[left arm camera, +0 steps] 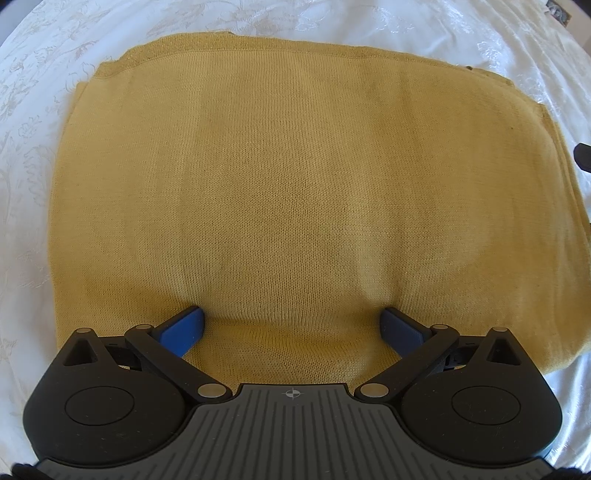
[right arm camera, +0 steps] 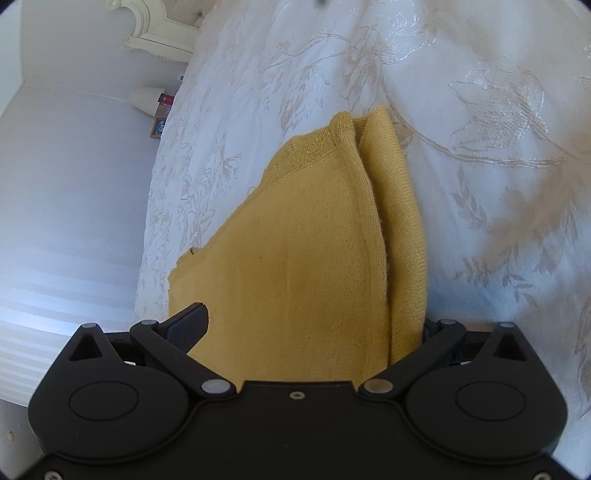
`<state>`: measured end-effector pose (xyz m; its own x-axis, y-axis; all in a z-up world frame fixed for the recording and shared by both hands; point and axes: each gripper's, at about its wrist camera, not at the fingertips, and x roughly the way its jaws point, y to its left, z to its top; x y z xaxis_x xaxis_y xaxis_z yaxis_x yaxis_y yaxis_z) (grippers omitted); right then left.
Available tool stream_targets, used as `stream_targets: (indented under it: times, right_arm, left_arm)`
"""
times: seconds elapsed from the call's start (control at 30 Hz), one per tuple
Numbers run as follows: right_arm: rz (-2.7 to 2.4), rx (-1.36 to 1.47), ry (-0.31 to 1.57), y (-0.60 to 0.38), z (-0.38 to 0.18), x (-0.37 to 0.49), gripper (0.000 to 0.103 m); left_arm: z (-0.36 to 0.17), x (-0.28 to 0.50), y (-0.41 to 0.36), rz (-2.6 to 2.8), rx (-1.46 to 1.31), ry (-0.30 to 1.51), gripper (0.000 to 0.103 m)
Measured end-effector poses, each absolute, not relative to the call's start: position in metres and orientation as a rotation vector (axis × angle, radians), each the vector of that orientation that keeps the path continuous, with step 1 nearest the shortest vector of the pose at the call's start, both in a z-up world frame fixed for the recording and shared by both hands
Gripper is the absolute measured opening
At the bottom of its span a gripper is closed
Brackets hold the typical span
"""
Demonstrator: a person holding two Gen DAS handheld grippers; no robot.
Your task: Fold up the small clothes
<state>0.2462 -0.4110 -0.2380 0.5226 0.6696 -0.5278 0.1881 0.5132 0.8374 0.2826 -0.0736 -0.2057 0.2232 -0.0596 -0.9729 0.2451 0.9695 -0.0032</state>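
A mustard-yellow knitted garment (left arm camera: 295, 184) lies folded into a flat rectangle on a white bedspread. My left gripper (left arm camera: 293, 325) is open, its blue fingers (left arm camera: 184, 328) spread wide and pressing down on the garment's near part. In the right wrist view the same garment (right arm camera: 303, 258) fills the space between the spread fingers of my right gripper (right arm camera: 306, 325). The left black finger (right arm camera: 188, 325) lies on top of the fabric. The right finger is hidden behind a folded edge of the cloth (right arm camera: 402, 236). A dark tip at the right edge of the left wrist view (left arm camera: 583, 155) is probably the right gripper.
The white bedspread (left arm camera: 33, 147) with a pale floral pattern surrounds the garment on all sides. In the right wrist view its edge runs along the left, with a white wall (right arm camera: 66, 184), a cream carved headboard (right arm camera: 159, 33) and a small lamp (right arm camera: 146, 99) beyond it.
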Motion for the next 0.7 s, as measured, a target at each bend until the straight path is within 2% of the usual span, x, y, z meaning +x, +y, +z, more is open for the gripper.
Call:
stream_targets:
  times: [0.17, 0.23, 0.4, 0.43, 0.5, 0.53, 0.6, 0.7]
  right_arm:
    - [0.367, 1.030, 1.013, -0.412, -0.238, 0.236, 0.101]
    - [0.357, 1.009, 1.019, -0.411, -0.236, 0.234, 0.096]
    - [0.295, 0.930, 1.054, -0.411, -0.230, 0.231, 0.058]
    - [0.282, 0.918, 1.061, -0.411, -0.229, 0.230, 0.054]
    - [0.264, 0.890, 1.075, -0.410, -0.224, 0.228, 0.036]
    - [0.253, 0.870, 1.079, -0.409, -0.221, 0.227, 0.033]
    - [0.219, 0.835, 1.087, -0.405, -0.212, 0.227, 0.025]
    - [0.176, 0.790, 1.080, -0.394, -0.197, 0.227, 0.024]
  left_arm:
    - [-0.206, 0.281, -0.073, -0.215, 0.163, 1.329, 0.103]
    - [-0.206, 0.281, -0.073, -0.216, 0.164, 1.330, 0.103]
    - [-0.205, 0.281, -0.071, -0.222, 0.158, 1.330, 0.103]
    - [-0.204, 0.281, -0.071, -0.224, 0.155, 1.329, 0.103]
    - [-0.201, 0.279, -0.069, -0.228, 0.150, 1.319, 0.102]
    - [-0.197, 0.277, -0.067, -0.228, 0.145, 1.308, 0.101]
    - [-0.191, 0.272, -0.064, -0.232, 0.138, 1.286, 0.092]
    - [-0.178, 0.264, -0.055, -0.235, 0.135, 1.245, 0.091]
